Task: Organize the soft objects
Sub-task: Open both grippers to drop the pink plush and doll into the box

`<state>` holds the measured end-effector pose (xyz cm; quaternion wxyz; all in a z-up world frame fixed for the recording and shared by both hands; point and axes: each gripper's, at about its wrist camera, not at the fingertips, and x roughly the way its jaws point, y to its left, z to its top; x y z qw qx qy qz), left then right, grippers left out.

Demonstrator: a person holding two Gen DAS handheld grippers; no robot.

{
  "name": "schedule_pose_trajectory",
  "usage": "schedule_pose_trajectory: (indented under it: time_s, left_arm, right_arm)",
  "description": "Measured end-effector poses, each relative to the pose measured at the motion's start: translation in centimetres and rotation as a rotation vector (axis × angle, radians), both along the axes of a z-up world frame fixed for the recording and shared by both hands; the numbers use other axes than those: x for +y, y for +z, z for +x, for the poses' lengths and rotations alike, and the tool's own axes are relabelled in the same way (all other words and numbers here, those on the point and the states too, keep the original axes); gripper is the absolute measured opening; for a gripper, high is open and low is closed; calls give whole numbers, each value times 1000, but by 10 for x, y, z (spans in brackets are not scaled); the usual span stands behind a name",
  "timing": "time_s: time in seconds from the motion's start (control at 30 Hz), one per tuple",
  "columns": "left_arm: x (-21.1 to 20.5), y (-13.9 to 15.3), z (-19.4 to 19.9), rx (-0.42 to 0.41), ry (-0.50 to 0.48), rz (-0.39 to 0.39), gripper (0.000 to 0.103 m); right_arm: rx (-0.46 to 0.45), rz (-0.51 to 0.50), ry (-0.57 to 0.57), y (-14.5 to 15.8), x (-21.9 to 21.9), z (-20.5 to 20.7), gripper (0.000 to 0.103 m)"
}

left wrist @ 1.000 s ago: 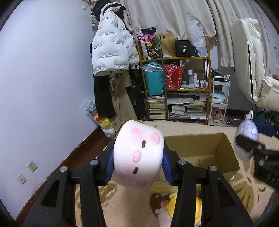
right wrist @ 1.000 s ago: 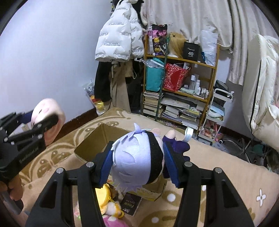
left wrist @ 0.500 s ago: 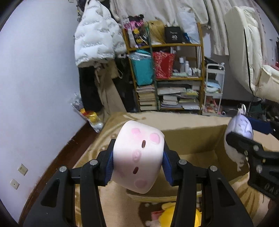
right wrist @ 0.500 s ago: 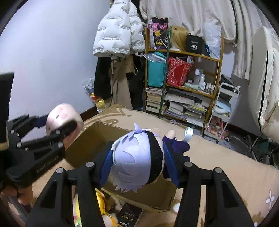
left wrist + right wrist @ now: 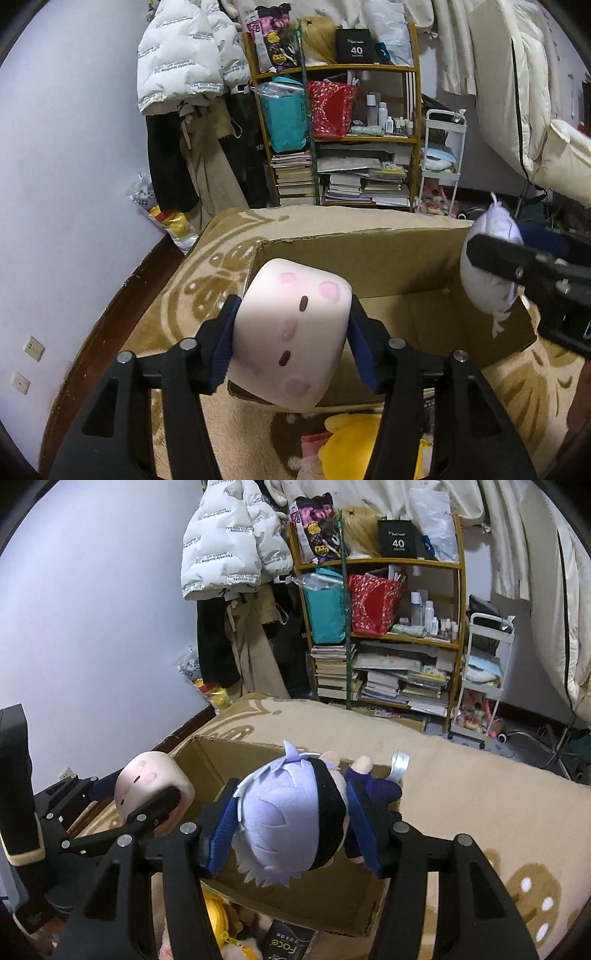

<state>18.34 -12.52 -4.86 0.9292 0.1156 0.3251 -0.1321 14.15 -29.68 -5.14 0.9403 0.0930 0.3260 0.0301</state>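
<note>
Over the cardboard box (image 5: 369, 266), the left gripper (image 5: 291, 343) pinches the pink cube plush (image 5: 291, 336), the right gripper (image 5: 291, 827) the lavender-haired doll (image 5: 291, 819), both jaws opening. Risk: the cube, at six o'clock above the near rim, could tumble outside.

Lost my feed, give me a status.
Left gripper opening, pink plush between pads. Right gripper opening, lavender-haired doll between pads. Both over open cardboard box. Nothing in the way.

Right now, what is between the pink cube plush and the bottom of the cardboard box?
Nothing. In the left wrist view the pink cube plush hangs above the cardboard box, and the stretch down to the floor of the box looks bare.
</note>
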Motion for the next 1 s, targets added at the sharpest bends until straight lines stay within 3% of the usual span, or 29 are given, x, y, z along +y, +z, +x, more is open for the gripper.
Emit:
schedule_pose_trajectory:
  time_s: [0.1, 0.13, 0.23, 0.3, 0.5, 1.0]
  left_arm:
    - [5, 2, 1, 7, 10, 3, 61]
    - [6, 3, 1, 15, 4, -3, 70]
    - [12, 10, -1, 6, 17, -13, 82]
    - [16, 15, -3, 7, 27, -19, 90]
    - [28, 27, -9, 25, 48, -37, 97]
    - [55, 51, -60, 41, 71, -33, 100]
  right_arm:
    - [26, 27, 5, -5, 0, 1, 64]
    - [32, 33, 5, -7, 0, 0, 64]
    - [48, 41, -3, -7, -2, -1, 66]
    - [39, 33, -3, -3, -1, -3, 80]
    - [28, 2, -36, 4, 0, -16, 103]
    - [0, -38, -69, 25, 11, -72, 103]
